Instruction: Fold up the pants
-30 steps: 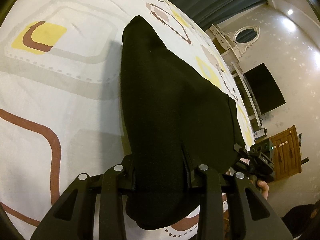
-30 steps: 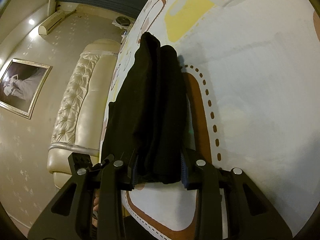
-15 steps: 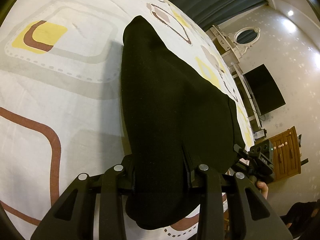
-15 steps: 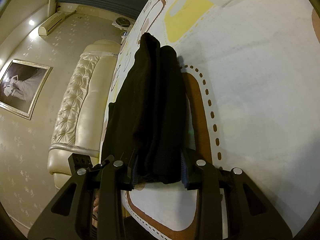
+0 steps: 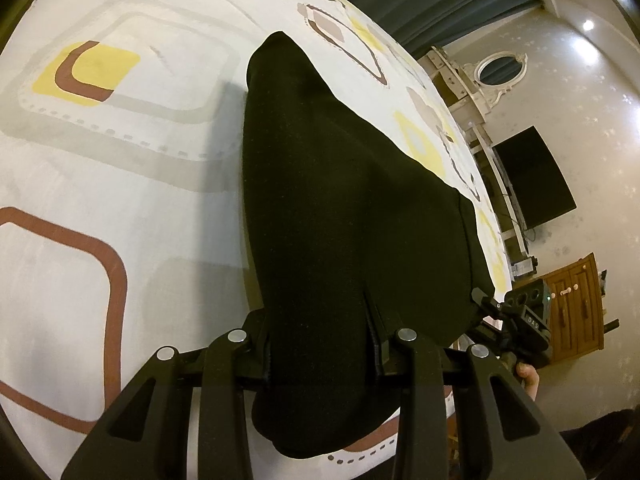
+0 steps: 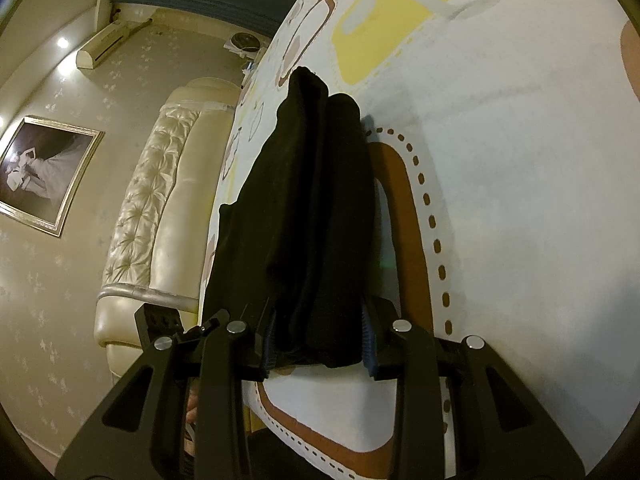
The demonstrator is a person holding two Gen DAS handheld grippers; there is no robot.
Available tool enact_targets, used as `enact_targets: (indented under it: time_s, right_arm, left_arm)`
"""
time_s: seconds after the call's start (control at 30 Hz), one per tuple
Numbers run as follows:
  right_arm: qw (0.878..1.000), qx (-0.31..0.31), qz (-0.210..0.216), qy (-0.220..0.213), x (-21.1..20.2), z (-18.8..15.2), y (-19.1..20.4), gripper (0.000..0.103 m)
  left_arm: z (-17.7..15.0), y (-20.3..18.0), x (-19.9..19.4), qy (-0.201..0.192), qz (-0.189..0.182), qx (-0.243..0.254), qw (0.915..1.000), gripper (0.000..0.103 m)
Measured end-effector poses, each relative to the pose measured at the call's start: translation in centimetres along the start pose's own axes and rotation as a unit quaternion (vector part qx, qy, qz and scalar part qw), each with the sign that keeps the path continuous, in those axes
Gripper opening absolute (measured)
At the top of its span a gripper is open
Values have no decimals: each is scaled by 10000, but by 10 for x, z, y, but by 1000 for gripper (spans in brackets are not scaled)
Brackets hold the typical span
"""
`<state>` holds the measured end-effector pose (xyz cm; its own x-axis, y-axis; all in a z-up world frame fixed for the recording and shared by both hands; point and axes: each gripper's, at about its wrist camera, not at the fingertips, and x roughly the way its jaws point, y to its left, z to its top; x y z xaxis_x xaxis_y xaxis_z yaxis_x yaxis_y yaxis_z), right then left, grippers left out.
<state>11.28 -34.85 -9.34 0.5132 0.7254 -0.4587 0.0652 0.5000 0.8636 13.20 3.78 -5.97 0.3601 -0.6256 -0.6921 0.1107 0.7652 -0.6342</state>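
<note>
The black pants (image 5: 340,208) lie along the patterned bed cover (image 5: 120,160), bunched into a long dark strip. My left gripper (image 5: 322,344) is shut on one near corner of the pants, with cloth draping over the jaws and hanging below them. My right gripper (image 6: 318,344) is shut on the other near corner of the pants (image 6: 308,216), where several folded layers are pinched between the blue pads (image 6: 368,340). The right gripper also shows at the right edge of the pants in the left wrist view (image 5: 516,320). The fingertips are hidden by cloth.
The bed edge runs close below both grippers. A cream tufted headboard (image 6: 152,216) stands to the left of the right gripper. A dark screen (image 5: 532,176) and a wooden cabinet (image 5: 576,304) stand beyond the bed on the right. A framed picture (image 6: 40,172) hangs on the wall.
</note>
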Motion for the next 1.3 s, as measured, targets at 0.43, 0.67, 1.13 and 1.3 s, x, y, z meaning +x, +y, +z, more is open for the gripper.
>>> enact_targets:
  time_s: [0.43, 0.67, 1.13, 1.3]
  right_arm:
    - [9999, 56, 107, 35, -1, -4, -4, 32]
    - [9999, 73, 128, 39, -3, -5, -6, 34]
    - [9990, 343, 267, -82, -17, -16, -13, 43]
    - [9990, 400, 203, -85, -28, -23, -15, 49]
  left_arm:
    - [1, 7, 4, -8, -103, 52, 9999, 35]
    - [2, 8, 4, -67, -99, 212, 9997, 46]
    - [-10, 6, -6, -301, 316, 512, 9977, 74]
    - [-19, 7, -18, -398, 519, 475, 9967, 78]
